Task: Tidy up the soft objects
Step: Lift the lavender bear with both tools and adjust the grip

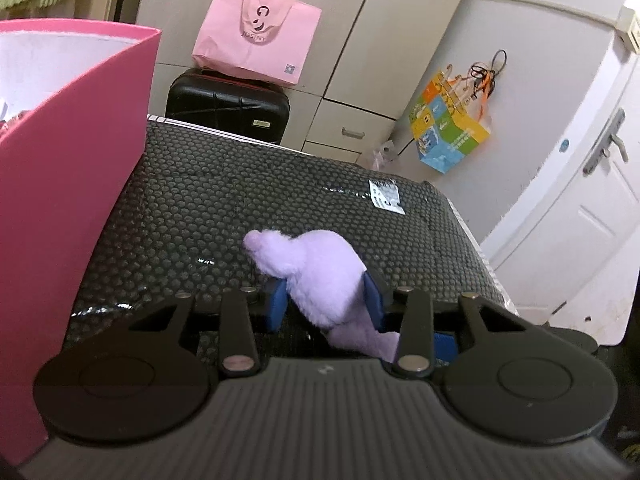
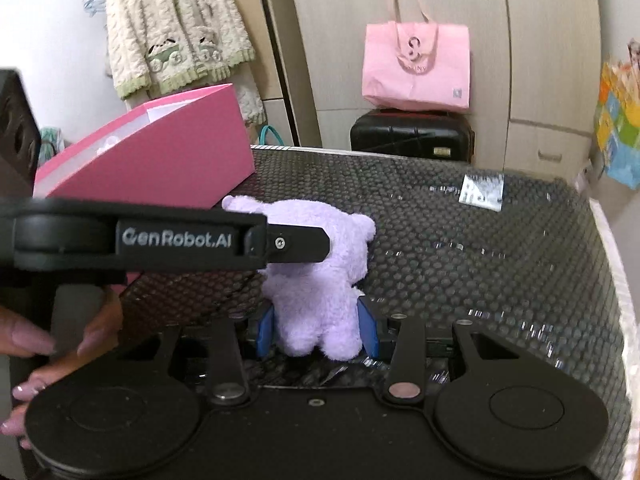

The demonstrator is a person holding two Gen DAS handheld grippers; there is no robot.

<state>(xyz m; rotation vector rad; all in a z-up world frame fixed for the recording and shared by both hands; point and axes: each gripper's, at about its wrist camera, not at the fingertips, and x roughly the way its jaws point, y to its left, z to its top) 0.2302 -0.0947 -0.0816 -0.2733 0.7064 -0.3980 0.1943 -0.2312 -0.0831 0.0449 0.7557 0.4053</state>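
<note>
A purple plush toy (image 1: pixel 316 264) stands on a black dimpled mat (image 1: pixel 200 200). In the left wrist view my left gripper (image 1: pixel 326 300) is shut on it, both blue pads (image 1: pixel 276 306) pressing into the fur. In the right wrist view the toy (image 2: pixel 316 280) is seen from behind, upright, and my right gripper (image 2: pixel 316 328) is shut on its lower body. The left gripper's black finger (image 2: pixel 298 245) reaches in from the left across the toy's head. An open pink box (image 1: pixel 60 200) stands just left of the toy; its inside is mostly hidden.
A person's hand (image 2: pixel 40 344) holds the left gripper's handle. A white label (image 1: pixel 386 196) lies on the mat's far right. Beyond the mat stand a black suitcase (image 1: pixel 228 108) with a pink tote bag (image 1: pixel 256 36) on it, cupboards and a white door (image 1: pixel 592 208).
</note>
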